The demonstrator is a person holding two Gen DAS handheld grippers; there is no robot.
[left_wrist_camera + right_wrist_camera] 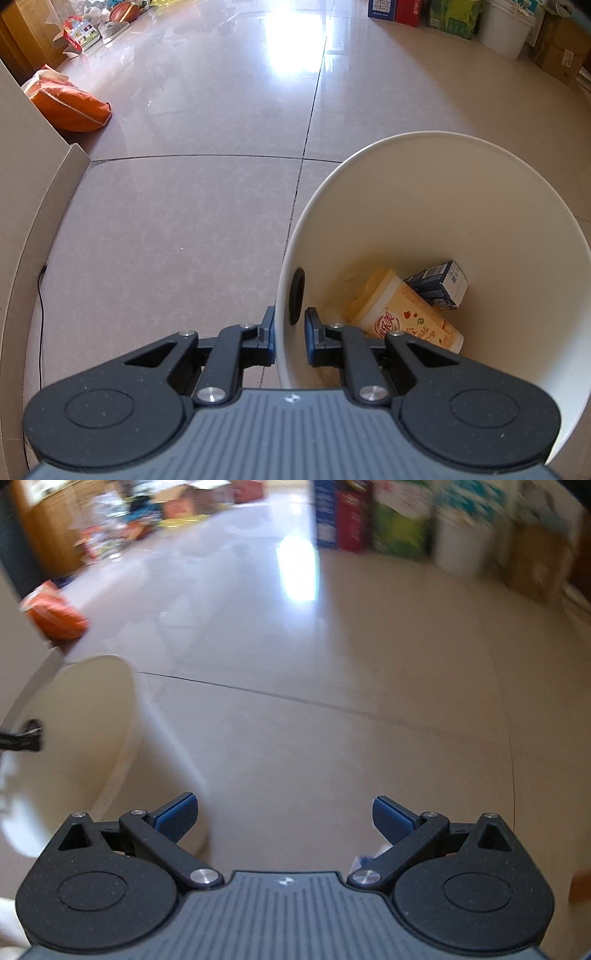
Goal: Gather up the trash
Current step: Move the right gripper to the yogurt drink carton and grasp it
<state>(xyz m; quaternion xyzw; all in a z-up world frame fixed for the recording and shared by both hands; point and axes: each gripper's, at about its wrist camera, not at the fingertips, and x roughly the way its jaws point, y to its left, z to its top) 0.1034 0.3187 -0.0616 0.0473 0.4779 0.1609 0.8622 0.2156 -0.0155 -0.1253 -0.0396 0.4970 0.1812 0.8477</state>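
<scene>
My left gripper [290, 334] is shut on the near rim of a white trash bin [424, 206], one finger outside the wall and one inside. At the bin's bottom lie a yellow drink cup [406, 314] and a small blue-and-white carton [439, 282]. In the blurred right wrist view, my right gripper [284, 814] stands wide open with nothing between its fingers, above bare floor. The white trash bin [74, 738] shows at that view's left, with the left gripper's tip [22, 738] at its edge.
An orange bag [70, 107] lies on the tiled floor [192, 229] at the left, by a beige wall corner [37, 192]. Boxes [397, 9], a white bucket [504, 27] and cartons line the far right; a ball [123, 11] and clutter line the far left.
</scene>
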